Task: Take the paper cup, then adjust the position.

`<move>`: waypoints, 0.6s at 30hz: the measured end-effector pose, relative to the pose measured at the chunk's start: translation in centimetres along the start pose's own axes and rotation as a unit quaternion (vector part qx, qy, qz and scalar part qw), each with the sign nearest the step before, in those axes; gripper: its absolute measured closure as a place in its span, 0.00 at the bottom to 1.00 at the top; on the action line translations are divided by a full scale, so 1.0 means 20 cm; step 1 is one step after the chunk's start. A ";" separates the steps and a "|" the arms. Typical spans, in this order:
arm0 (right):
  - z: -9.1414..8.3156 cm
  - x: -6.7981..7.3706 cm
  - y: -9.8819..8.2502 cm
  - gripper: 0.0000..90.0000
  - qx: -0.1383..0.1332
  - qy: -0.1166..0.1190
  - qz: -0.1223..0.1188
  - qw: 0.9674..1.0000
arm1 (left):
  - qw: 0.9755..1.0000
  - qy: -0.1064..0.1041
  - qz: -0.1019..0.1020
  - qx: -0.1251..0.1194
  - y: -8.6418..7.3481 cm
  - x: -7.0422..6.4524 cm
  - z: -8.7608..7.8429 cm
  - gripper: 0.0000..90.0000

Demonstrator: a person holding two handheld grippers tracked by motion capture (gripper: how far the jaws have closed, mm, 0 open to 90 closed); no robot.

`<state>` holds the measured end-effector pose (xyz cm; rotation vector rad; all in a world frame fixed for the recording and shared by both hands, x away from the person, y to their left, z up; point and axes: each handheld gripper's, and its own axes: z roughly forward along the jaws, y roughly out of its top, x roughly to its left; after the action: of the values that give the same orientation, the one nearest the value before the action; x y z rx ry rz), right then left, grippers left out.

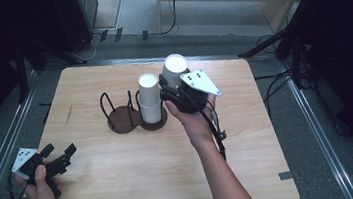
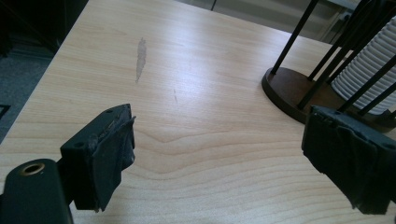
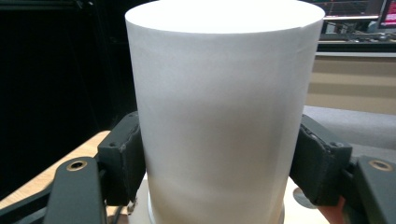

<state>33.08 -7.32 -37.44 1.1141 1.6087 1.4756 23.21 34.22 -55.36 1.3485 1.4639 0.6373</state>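
Cup (image 1: 175,69) in your right gripper (image 1: 173,87): the pads (image 3: 122,156) press on both sides of its white wall, low down, and it stands upright between the jaws, its flat end uppermost. You hold it above the table (image 1: 124,186), just beside the stack of cups (image 1: 149,98) that sits in the dark wooden holder (image 1: 126,116); the stack is to the left of your right gripper and a little nearer to you. The held cup is close to the stack, and whether they touch you cannot tell. Your left gripper (image 1: 59,157) is well apart from all this, low over the near left corner of the table. Its jaws are spread with nothing between them, and the holder's base (image 2: 289,88) lies ahead of it, to its right.
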 end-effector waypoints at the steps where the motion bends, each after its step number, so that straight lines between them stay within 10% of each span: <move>1: -0.01 -0.01 -0.01 0.31 0.001 -0.003 0.002 1.000 | 1.000 0.002 0.002 -0.001 0.00 0.00 0.00 0.15; 18: -0.17 -0.18 -0.27 0.31 0.035 -0.032 0.014 0.999 | 1.000 -0.002 0.023 0.007 0.01 -0.01 -0.02 0.09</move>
<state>30.64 -12.00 -42.56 1.2162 1.6176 1.3954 22.96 34.16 -54.96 1.3972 1.4412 0.6539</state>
